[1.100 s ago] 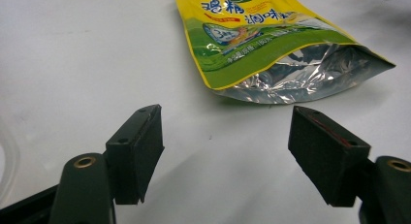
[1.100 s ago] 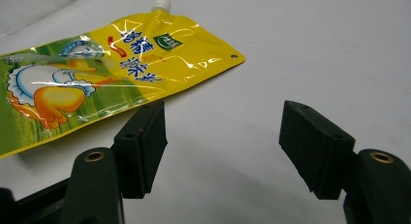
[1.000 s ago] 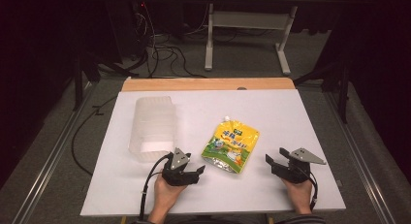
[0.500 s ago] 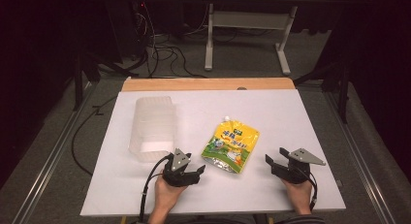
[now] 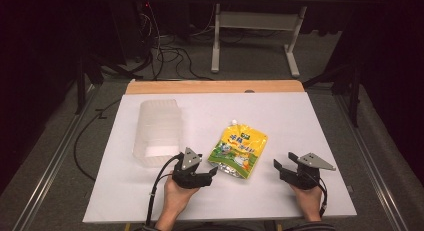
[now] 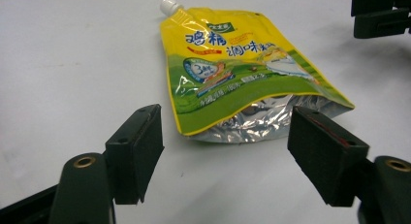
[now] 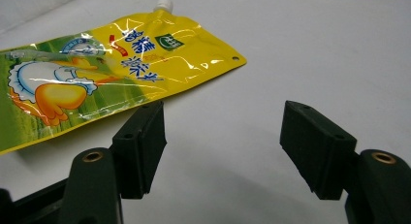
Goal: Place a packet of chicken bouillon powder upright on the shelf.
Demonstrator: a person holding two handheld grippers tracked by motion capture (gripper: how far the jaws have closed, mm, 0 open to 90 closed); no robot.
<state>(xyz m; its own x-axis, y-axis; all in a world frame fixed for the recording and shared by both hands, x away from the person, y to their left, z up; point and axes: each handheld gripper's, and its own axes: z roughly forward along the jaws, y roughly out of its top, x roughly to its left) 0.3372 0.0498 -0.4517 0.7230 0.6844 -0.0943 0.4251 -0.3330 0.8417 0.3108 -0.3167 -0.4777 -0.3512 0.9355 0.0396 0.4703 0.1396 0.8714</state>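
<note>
At the left of the white table (image 5: 310, 121) a clear plastic box (image 5: 157, 131) lies on its side, in the same spot as a second ago. Just right of its near end, the left gripper (image 5: 212, 171) rests low over the table with its jaws spread wide and holding nothing; it has not shifted since the earlier pictures. In the left gripper view, the silver bottom edge of the pouch (image 6: 232, 73) lies just beyond the open jaws, apart from both. The yellow and green pouch (image 5: 238, 149) lies flat near the middle of the table, white cap pointing away from the person, unmoved. Farther right, well apart from the pouch, the right gripper (image 5: 278, 166) sits as before, jaws likewise spread and empty.
</note>
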